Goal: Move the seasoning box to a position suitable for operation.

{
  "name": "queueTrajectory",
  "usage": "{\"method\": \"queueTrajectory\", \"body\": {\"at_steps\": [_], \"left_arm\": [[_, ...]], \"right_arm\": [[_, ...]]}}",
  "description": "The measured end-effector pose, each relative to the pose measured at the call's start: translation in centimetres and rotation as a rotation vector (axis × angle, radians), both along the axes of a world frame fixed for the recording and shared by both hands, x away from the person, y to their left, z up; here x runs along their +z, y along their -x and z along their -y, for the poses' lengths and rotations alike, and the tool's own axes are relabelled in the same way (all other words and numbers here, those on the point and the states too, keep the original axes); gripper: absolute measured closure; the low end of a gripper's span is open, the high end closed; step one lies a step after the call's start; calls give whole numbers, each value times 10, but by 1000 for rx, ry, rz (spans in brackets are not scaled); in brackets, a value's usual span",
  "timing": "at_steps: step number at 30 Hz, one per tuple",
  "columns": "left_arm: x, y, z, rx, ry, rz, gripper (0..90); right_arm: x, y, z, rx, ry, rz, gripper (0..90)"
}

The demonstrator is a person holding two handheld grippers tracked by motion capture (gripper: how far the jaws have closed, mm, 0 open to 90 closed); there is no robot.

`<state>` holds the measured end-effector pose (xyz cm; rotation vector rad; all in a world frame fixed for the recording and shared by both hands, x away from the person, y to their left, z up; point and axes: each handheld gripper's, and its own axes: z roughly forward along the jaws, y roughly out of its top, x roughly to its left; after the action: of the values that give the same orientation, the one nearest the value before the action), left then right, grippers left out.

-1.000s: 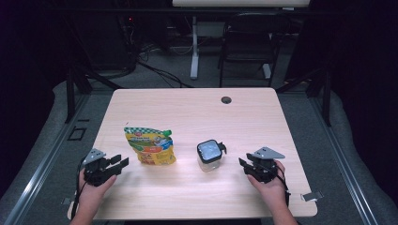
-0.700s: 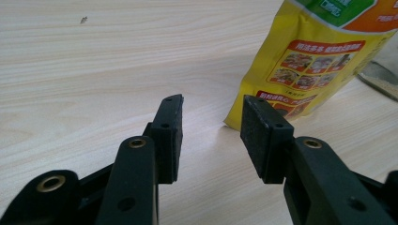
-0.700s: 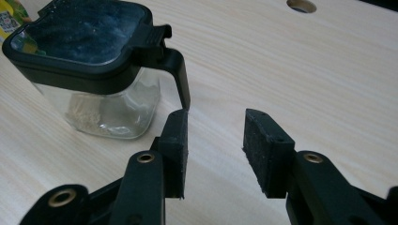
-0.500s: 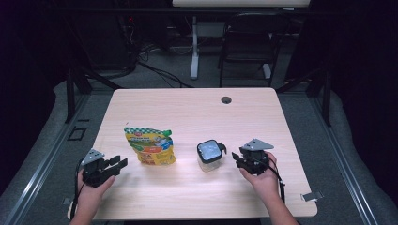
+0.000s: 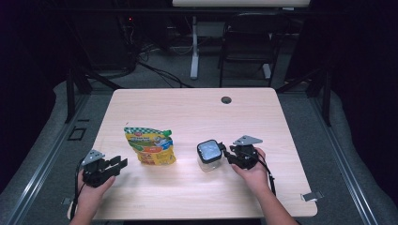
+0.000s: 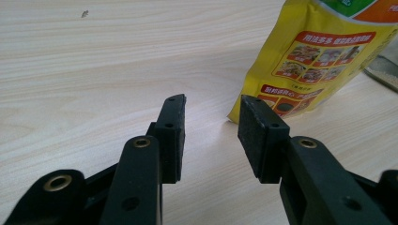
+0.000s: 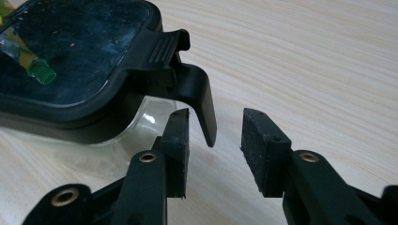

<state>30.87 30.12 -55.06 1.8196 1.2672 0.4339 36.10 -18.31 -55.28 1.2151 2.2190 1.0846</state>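
A small clear container (image 5: 210, 159) with a dark lid (image 7: 70, 51) stands on the tabletop (image 5: 197, 117), just right of a yellow stand-up pouch (image 5: 149, 146). The right hand-held gripper (image 5: 228, 155) has come in close from the container's right side, and its jaws, which have just been closing a little, stand apart around the lid's black latch tab (image 7: 197, 101); in the right gripper view the tab hangs between the pads, nearer the left one, with no pad pressing on it yet. The left hand-held gripper (image 5: 119, 163) rests low near the tabletop's front left edge, its jaws also apart after closing slightly, with nothing between them; the pouch's lower corner (image 6: 281, 98) lies just ahead and to one side. The container looks rigid and light, its clear wall smooth and likely slippery, so a squeeze on the body could let it slide on the wood. The latch tab is the sensible hold: stiff plastic, ribbed on top, thin enough for the pads to bite. Pulling on it may tip or drag the light container unless the other hand steadies it. The pouch is soft and crinkly and will give under pressure.
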Motion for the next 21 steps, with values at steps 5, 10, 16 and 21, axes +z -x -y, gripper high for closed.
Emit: {"method": "queueTrajectory", "body": {"at_steps": [5,10,16,21], "left_arm": [[0,1,-1,2,-5,0,620],[0,2,-3,6,0,1,620],[0,3,-3,6,-3,-6,624],[0,3,-3,4,-2,-6,624]], "right_arm": [[-5,-7,-7,0,11,1,631],[-8,-5,-14,5,19,51,668],[-8,-5,-16,12,22,73,725],[-7,-3,-17,5,51,81,789]]}}
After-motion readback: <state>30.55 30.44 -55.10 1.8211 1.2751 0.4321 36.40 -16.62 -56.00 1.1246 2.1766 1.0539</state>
